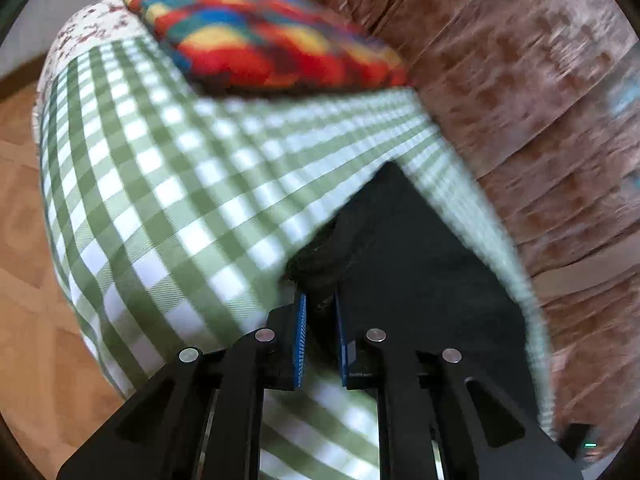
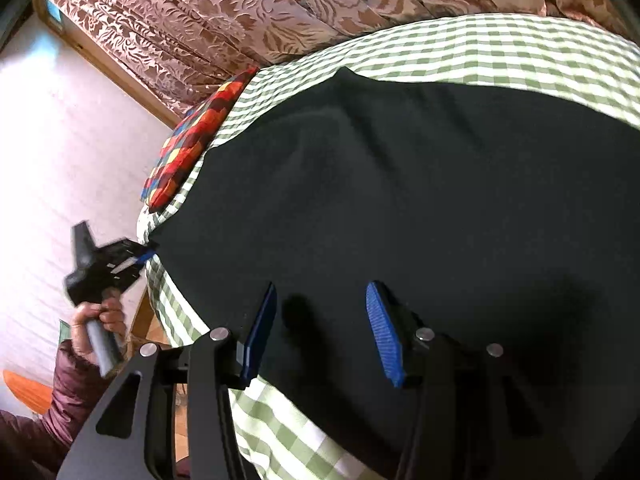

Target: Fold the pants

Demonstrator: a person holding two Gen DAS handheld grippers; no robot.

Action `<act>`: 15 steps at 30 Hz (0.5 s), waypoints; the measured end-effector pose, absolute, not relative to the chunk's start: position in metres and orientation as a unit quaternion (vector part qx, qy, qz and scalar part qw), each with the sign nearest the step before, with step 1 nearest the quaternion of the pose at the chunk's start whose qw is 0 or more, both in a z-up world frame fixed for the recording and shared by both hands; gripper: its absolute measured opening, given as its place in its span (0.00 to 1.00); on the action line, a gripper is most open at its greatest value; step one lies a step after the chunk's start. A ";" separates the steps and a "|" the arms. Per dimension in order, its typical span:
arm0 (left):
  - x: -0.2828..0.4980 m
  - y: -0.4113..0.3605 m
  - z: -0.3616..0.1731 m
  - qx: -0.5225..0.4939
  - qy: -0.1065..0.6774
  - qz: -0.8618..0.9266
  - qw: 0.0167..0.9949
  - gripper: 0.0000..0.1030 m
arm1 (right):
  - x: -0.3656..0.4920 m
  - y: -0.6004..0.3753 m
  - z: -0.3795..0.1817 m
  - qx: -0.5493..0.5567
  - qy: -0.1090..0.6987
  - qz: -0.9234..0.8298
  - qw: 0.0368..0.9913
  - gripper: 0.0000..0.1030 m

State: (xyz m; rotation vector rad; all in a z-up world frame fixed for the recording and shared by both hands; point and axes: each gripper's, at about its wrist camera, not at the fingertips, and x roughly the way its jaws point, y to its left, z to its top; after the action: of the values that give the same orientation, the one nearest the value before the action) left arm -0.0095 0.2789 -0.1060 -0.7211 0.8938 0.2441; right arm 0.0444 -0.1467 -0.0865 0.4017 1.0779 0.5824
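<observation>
A green-checked sheet (image 2: 500, 48) covered a bed beside patterned curtains (image 2: 248, 8), a bright patchwork cushion (image 1: 264, 32) lying at its far end and black pants (image 2: 400, 184) spread across the middle. The left gripper (image 1: 320, 320) had clamped a bunched corner of the pants at the bed's edge, while the right gripper (image 2: 320, 320) hovered above the cloth, jaws apart and holding nothing. The fold appeared to be at its grasping stage; next, the right likely needed its own pinch before both lifted together.
</observation>
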 end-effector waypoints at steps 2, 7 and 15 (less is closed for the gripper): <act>-0.006 0.273 -0.112 -0.313 0.427 0.124 0.839 0.14 | 0.040 -0.144 -0.086 0.174 0.495 0.272 0.807 0.46; -0.018 0.270 -0.088 -0.292 0.413 0.176 0.845 0.38 | 0.040 -0.149 -0.083 0.192 0.496 0.272 0.802 0.46; -0.024 0.207 -0.030 -0.219 0.344 0.062 0.911 0.38 | 0.018 -0.212 -0.062 0.243 0.469 0.219 0.820 0.51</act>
State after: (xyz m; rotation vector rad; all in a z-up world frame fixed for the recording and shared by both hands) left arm -0.0243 0.2075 -0.0301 -0.4524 0.7093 0.1275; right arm 0.0178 -0.2116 -0.0617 0.5172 0.9987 0.4652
